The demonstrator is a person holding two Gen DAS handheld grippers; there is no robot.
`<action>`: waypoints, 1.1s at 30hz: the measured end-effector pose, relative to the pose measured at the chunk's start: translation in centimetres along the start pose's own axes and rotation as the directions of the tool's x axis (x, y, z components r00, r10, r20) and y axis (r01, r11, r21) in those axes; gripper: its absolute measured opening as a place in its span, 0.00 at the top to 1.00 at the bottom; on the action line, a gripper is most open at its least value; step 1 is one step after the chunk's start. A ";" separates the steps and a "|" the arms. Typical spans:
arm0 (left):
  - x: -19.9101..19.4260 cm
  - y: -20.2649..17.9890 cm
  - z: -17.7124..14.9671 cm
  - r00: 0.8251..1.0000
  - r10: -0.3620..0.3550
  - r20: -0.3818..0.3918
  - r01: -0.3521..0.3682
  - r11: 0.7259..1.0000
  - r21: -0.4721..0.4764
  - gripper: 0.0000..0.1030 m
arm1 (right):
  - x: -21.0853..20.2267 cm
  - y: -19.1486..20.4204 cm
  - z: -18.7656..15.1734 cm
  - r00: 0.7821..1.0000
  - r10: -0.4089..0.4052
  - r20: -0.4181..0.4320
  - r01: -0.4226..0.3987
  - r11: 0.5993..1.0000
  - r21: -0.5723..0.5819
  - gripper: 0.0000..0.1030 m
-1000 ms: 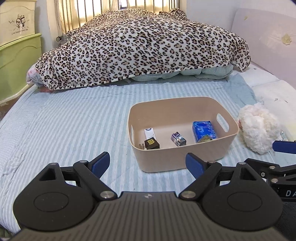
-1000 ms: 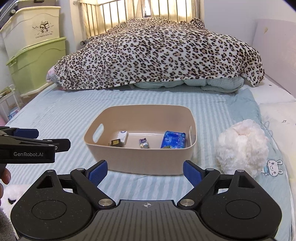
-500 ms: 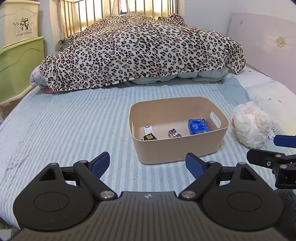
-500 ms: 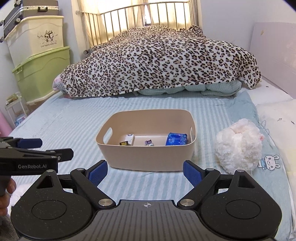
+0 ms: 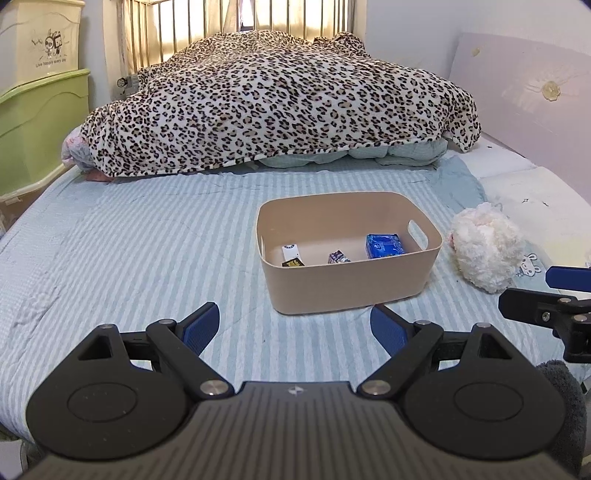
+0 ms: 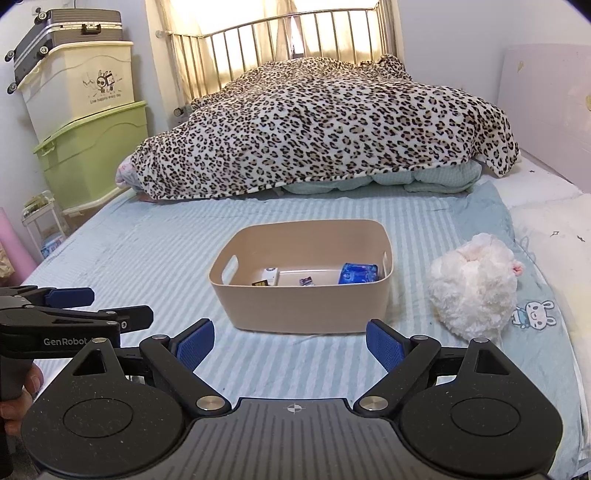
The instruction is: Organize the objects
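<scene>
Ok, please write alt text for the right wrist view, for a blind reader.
A beige bin sits on a striped bed, holding a blue packet and small items. A white plush toy lies to its right; the right gripper is open and empty.

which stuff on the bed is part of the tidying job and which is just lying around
Part of the job:
- beige bin
- blue packet, small wrapped item and white box inside it
- fluffy white toy on the sheet beside the bin, probably next
- left tongs and right tongs, both open and empty

Just lying about:
- leopard blanket
- green storage box
- suitcase
</scene>
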State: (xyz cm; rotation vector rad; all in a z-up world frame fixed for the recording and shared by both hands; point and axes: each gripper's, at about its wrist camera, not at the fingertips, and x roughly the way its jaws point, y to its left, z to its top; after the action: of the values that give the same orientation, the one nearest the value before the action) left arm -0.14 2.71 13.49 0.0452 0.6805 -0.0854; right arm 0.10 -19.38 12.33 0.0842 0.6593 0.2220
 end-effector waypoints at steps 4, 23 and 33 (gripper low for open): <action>-0.5 0.1 -0.6 1.000 -0.015 -0.017 0.015 1.000 0.002 0.13 | -0.6 0.3 -0.3 1.000 0.004 -0.003 -0.004 1.000 0.001 0.12; -1.8 -0.7 -1.5 0.998 -0.054 -0.041 0.054 0.998 0.017 0.13 | -1.6 0.7 -1.0 0.999 0.023 -0.046 -0.022 1.000 0.011 0.12; -2.0 -0.5 -1.5 0.997 -0.053 -0.049 0.053 0.999 0.011 0.13 | -1.5 0.7 -1.2 0.998 0.023 -0.052 -0.023 1.000 0.011 0.12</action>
State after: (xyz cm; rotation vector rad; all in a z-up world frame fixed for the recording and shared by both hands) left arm -2.63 2.41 13.56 0.0417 0.7300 -0.1399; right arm -1.88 -19.07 12.35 0.0963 0.7122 0.2438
